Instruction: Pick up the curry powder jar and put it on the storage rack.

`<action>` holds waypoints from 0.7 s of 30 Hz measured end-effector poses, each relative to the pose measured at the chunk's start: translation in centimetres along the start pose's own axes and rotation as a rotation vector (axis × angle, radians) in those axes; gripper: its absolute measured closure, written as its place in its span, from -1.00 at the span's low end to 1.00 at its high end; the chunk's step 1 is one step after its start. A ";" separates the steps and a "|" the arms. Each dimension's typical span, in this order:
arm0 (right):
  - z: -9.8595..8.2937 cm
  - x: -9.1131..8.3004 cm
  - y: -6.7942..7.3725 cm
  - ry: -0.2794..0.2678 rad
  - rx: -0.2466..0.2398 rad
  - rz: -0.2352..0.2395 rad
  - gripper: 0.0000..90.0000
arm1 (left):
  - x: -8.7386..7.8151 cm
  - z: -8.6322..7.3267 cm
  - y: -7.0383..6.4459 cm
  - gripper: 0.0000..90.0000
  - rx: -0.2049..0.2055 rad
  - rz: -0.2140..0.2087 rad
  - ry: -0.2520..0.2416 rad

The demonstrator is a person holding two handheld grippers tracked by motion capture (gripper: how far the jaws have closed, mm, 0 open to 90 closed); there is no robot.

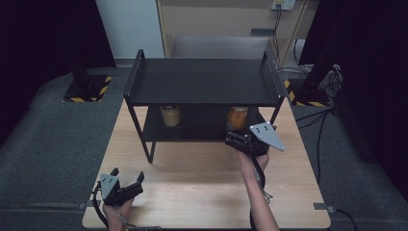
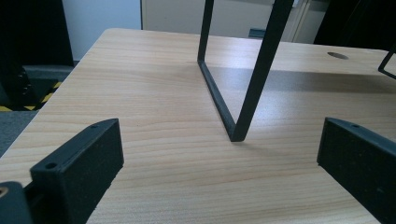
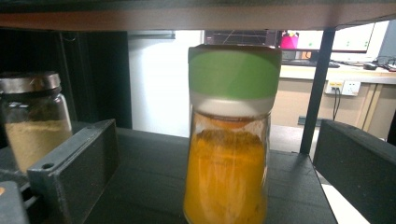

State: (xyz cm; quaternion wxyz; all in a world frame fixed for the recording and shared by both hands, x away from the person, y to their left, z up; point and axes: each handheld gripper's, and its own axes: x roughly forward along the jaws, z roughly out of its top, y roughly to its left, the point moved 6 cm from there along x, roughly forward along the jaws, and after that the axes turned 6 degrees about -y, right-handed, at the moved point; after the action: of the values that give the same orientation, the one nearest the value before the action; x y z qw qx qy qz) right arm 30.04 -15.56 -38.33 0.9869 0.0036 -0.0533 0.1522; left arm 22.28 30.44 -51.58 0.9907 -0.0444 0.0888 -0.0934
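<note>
Glass jar (image 3: 227,154) of orange powder, green lid, black metal shelf (image 3: 154,177)

A black two-tier metal rack (image 1: 202,82) stands on a light wooden table (image 1: 192,183), its top shelf bare. On the lower shelf, toward the left, sits a glass jar of tan powder (image 1: 170,115) with a silvery lid. Beyond the table, yellow-and-black striped stand bases (image 1: 89,89) rest on grey floor.

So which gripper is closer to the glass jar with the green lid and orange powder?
The right gripper: its open jaws sit either side of the green-lidded glass jar of orange powder on the rack's lower shelf. The left gripper rests open near the table's front-left corner, far away.
</note>
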 end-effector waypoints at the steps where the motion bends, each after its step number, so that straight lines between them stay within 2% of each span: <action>1: -0.1 -0.2 0.0 -0.001 -0.001 0.004 -0.98 | 0.0 0.0 0.0 -1.00 0.000 0.000 0.000; 10: -1.1 -1.6 -0.3 -0.018 0.004 0.012 -0.99 | 0.0 0.0 -0.1 -1.00 0.014 0.001 0.003; 21: -2.6 -3.4 -1.3 -0.032 0.025 -0.030 -0.98 | 0.0 0.0 -0.3 -1.00 0.026 0.004 0.005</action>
State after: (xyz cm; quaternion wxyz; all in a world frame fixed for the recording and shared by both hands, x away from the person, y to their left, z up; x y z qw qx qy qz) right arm 27.53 -17.76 -41.28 0.9880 0.0191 -0.0669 0.1381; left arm 22.26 30.11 -51.50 0.9911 -0.0312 0.0902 -0.0928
